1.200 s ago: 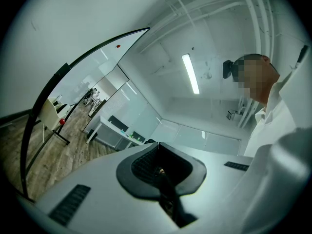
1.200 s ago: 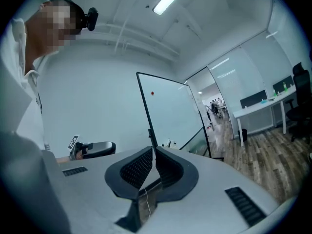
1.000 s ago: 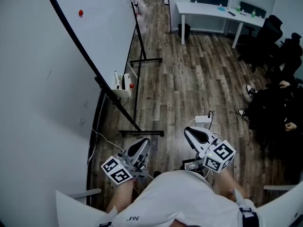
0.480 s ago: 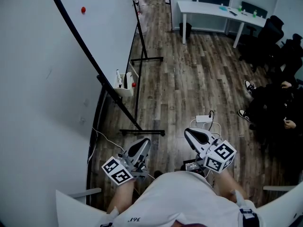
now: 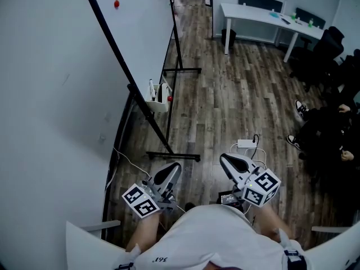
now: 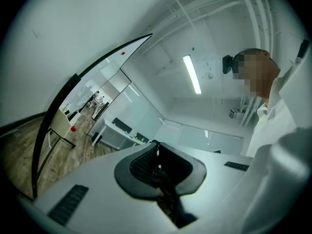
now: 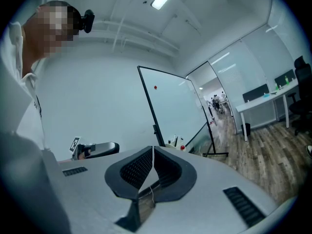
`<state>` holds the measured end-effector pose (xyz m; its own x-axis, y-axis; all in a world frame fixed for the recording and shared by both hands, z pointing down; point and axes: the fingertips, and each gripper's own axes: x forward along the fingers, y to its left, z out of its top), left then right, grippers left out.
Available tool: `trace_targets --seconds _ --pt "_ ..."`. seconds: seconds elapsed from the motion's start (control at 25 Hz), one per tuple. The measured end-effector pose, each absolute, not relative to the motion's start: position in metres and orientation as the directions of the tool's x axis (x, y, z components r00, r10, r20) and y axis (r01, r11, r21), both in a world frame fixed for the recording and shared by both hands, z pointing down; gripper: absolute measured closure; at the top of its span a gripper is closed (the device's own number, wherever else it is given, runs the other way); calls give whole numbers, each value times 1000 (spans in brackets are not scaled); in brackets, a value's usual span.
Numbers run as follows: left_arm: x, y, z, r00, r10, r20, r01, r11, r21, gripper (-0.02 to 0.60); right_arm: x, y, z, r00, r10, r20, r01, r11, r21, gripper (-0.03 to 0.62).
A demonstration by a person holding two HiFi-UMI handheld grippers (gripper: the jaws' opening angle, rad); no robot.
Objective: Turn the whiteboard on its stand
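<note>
The whiteboard (image 5: 62,77) fills the left of the head view, its black-framed edge running diagonally down to the stand's foot (image 5: 171,156). A marker tray (image 5: 158,102) hangs by the stand and a red magnet (image 5: 116,4) sits on the board. My left gripper (image 5: 172,169) is shut and empty, short of the stand's foot. Beside it to the right, my right gripper (image 5: 225,160) is also shut on nothing. The left gripper view shows the board's curved dark edge (image 6: 63,95) beyond the closed left gripper (image 6: 156,149). In the right gripper view the whiteboard (image 7: 170,112) stands ahead of the right gripper (image 7: 153,151).
A power strip with cables (image 5: 245,144) lies on the wooden floor just ahead of the right gripper. A white desk (image 5: 264,17) and dark chairs (image 5: 329,44) stand at the back right. A seated person's legs (image 5: 323,129) are at the right edge.
In the head view the whiteboard, stand and floor have slid to the right and a little down. Both grippers keep their pose and stay shut.
</note>
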<state>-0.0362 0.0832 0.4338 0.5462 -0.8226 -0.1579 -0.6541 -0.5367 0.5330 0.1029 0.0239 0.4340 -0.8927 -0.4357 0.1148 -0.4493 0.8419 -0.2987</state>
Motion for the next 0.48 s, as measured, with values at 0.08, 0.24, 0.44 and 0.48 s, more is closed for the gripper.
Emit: trace_targets --seconds 0.08,0.24,0.44,0.48 --pt "-44 85 435 548 -822 -155 -656 -537 530 572 94 25 436 -893 -436 117 -450 842 -299 565" --pt "-62 86 438 544 -827 -139 -670 -529 521 572 75 26 438 -895 -431 117 -446 842 -304 565" --pt "-83 89 440 533 -838 -118 -698 -514 499 571 52 31 441 -899 -421 119 -437 843 -313 565" --pt "-88 89 440 531 -840 -115 -703 -512 494 569 46 32 442 -900 -419 120 -435 844 -314 565"
